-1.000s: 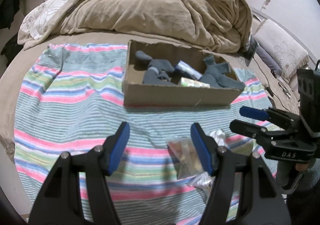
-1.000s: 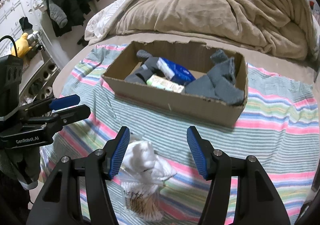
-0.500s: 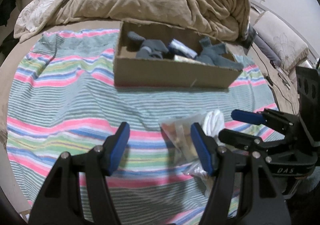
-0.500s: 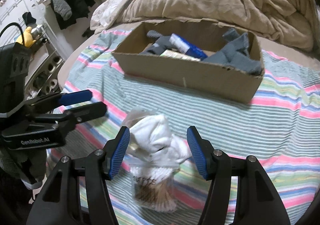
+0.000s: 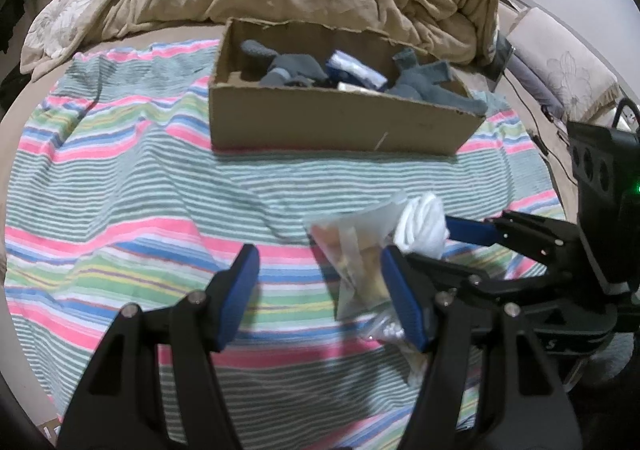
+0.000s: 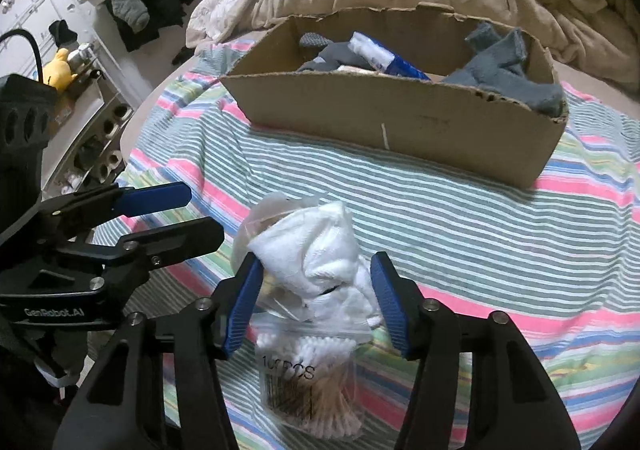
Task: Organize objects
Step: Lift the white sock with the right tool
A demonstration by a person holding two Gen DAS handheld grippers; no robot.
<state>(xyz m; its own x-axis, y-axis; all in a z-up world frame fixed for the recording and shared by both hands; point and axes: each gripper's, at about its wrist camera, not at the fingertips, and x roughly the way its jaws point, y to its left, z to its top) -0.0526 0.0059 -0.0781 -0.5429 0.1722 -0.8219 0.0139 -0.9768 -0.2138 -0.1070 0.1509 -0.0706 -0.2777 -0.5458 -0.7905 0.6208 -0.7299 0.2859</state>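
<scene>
Right tongs [image 6: 316,298] are closing around the white sock bundle [image 6: 320,250]; pads not yet seen pressing on it. Bundle lies on the striped blanket [image 6: 460,218], on the near side of the cardboard box [image 6: 400,126], touching the cotton swab bag [image 6: 308,382] and a clear plastic bag [image 5: 356,242]. Left tongs [image 5: 320,290] are held apart, empty, clear bag just beside the right pad. Advice: only the sock should be pinched, mid-bundle, with bag film kept out of the pads, then lifted clear before being carried over the box wall.
</scene>
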